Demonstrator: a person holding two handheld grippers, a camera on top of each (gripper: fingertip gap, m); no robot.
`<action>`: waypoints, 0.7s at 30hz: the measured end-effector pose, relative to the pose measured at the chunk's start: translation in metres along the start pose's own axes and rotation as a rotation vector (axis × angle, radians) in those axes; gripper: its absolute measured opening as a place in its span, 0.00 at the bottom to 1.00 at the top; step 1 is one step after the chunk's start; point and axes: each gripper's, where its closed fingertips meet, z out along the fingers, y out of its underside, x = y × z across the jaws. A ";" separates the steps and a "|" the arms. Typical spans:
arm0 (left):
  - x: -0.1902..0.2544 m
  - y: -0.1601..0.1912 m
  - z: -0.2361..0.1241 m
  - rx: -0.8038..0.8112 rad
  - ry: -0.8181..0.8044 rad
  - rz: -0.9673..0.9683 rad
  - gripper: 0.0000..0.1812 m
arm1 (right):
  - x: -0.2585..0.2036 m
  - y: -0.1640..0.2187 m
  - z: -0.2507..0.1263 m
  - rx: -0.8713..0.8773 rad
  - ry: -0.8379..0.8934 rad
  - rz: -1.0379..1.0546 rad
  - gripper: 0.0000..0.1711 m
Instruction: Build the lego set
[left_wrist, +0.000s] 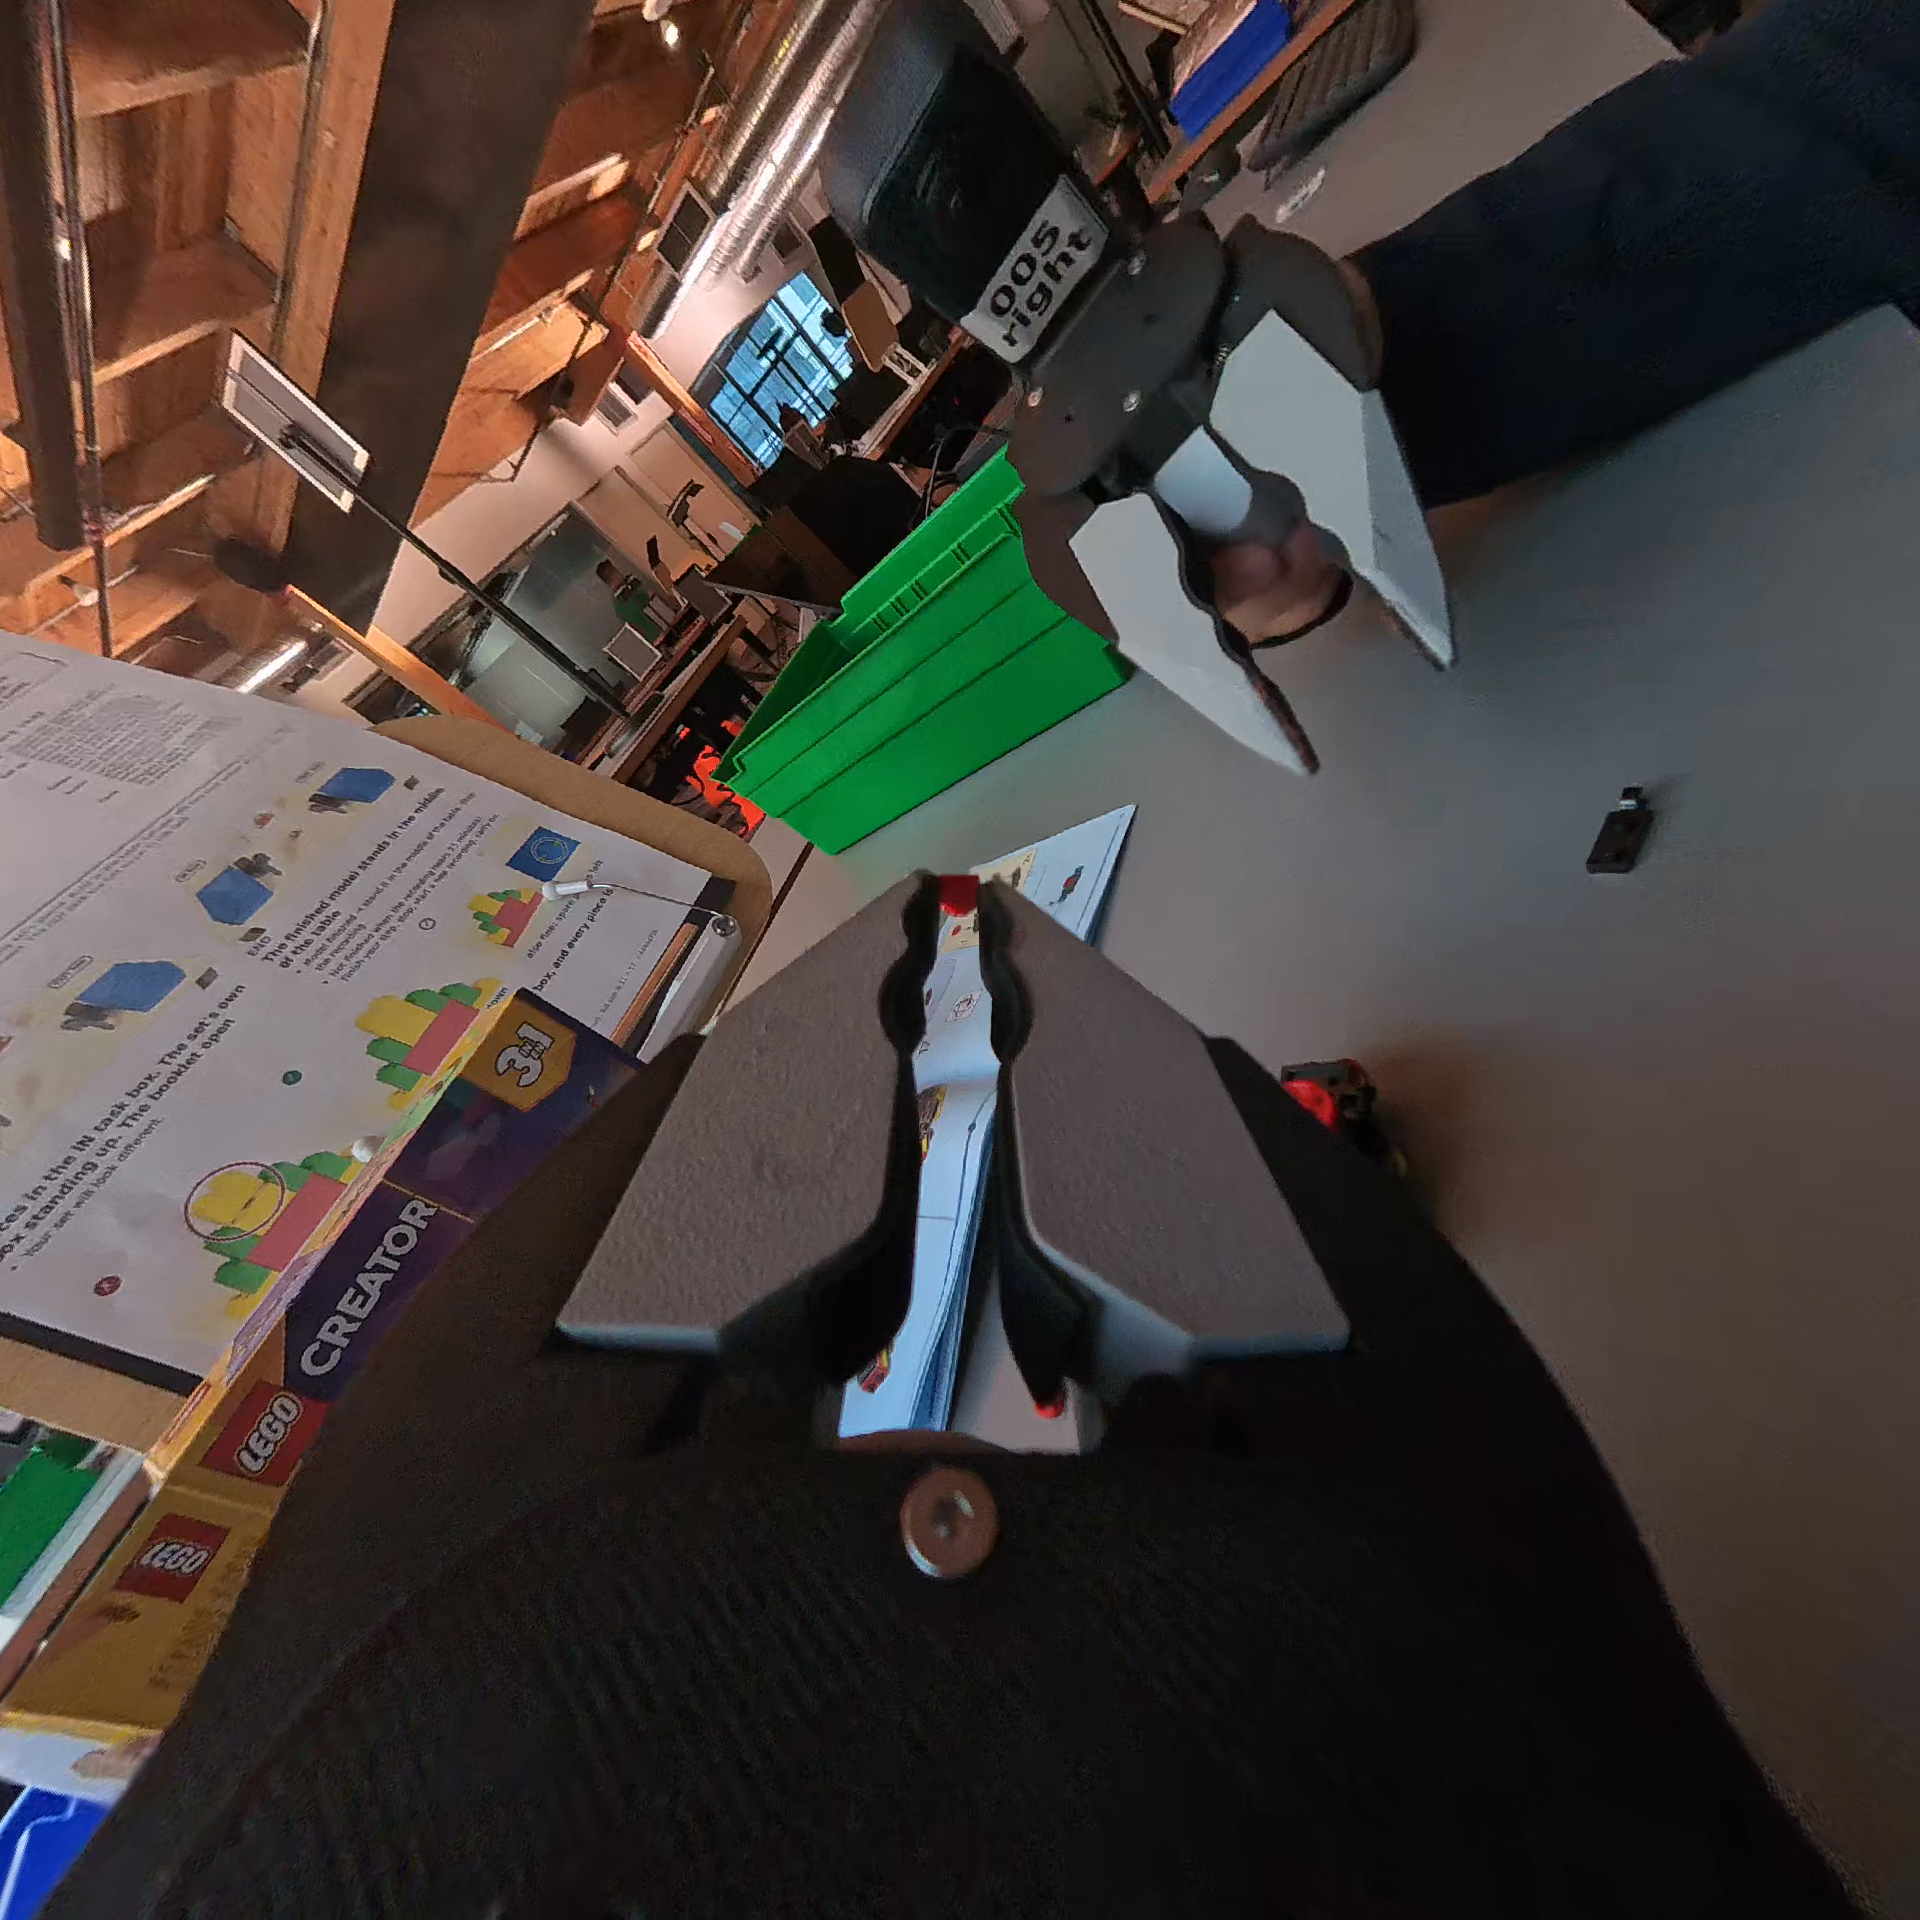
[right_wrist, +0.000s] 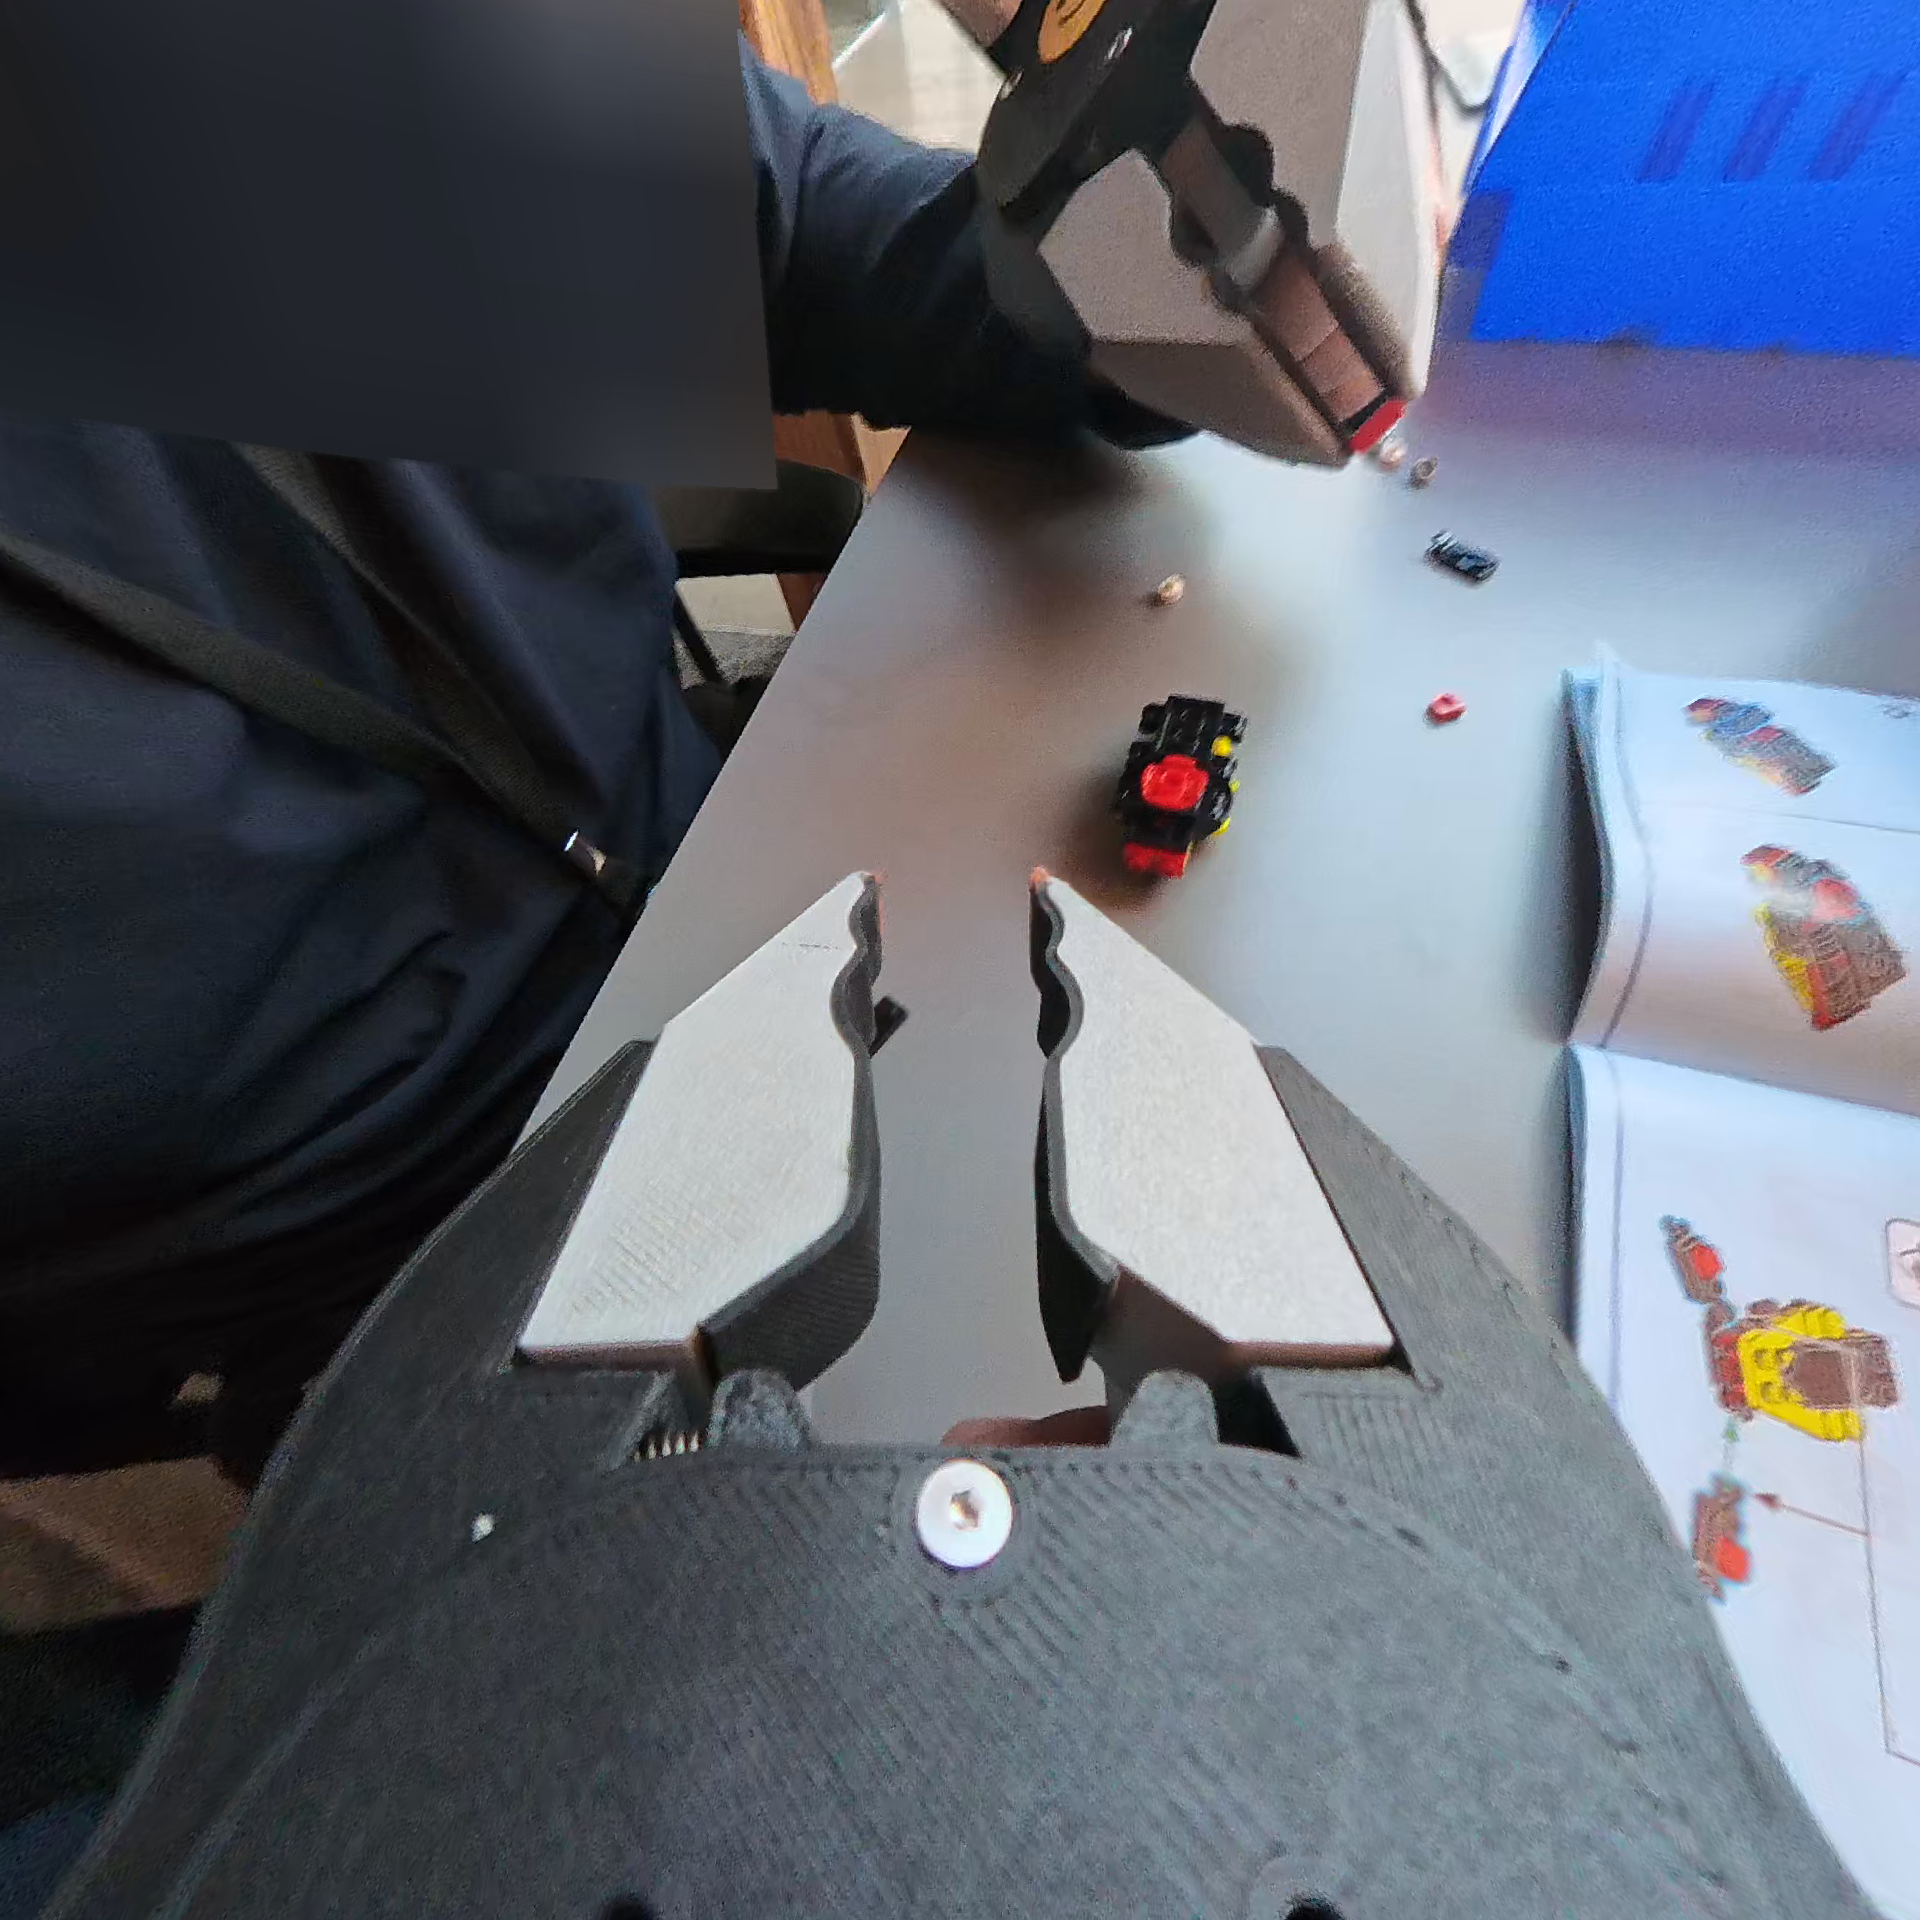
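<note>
On grey table — black-red-yellow lego model (right_wrist: 1179, 784) | left gripper (left_wrist: 958, 894) fingers pinch red piece (left_wrist: 958, 890) | right gripper (right_wrist: 956, 881) fingers apart

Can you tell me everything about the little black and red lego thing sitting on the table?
The small lego model is a chunky block of mostly black bricks. A round red piece faces the right wrist camera, red bricks sit at its lower end, and yellow bits peek out on one side. It looks like shiny plastic. It rests on the grey table, alone: neither gripper touches it.
</note>
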 end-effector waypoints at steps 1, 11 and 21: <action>0.002 0.001 0.001 -0.006 0.002 0.012 0.03 | -0.004 0.008 0.000 -0.028 -0.028 0.014 0.14; 0.003 0.004 0.001 -0.018 0.009 0.018 0.03 | -0.028 0.059 0.024 -0.296 -0.176 0.076 0.12; 0.008 0.007 0.006 -0.029 0.025 0.022 0.03 | -0.046 0.046 0.029 -0.245 -0.278 0.075 0.12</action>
